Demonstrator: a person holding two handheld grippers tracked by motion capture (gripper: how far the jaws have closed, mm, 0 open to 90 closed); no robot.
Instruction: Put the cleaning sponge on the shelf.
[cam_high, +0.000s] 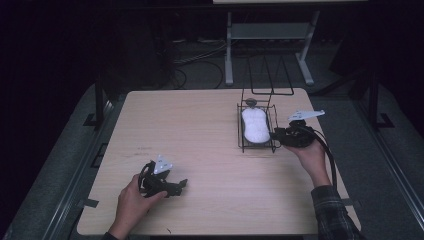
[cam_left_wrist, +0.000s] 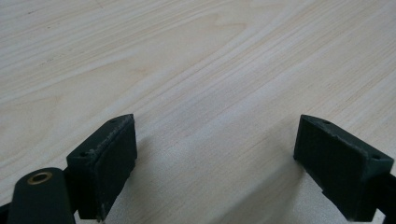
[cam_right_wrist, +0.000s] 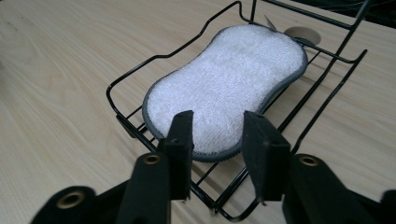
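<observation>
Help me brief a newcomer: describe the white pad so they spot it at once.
On the wooden table, look to the far right side for the black wire rack. The white sponge pad lies flat inside it, just ahead of the right gripper. It is peanut-shaped and fluffy white with a grey edge.

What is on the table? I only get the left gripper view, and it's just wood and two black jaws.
Observer: A white sponge lies in a black wire rack on the right side of the table.
Operator: Is the other gripper squeezing it?
Observer: No. The right gripper sits at the sponge's near end with its jaws apart.
Operator: Where's my gripper?
Observer: The left gripper is low over the table's front left, well apart from the rack.
</observation>
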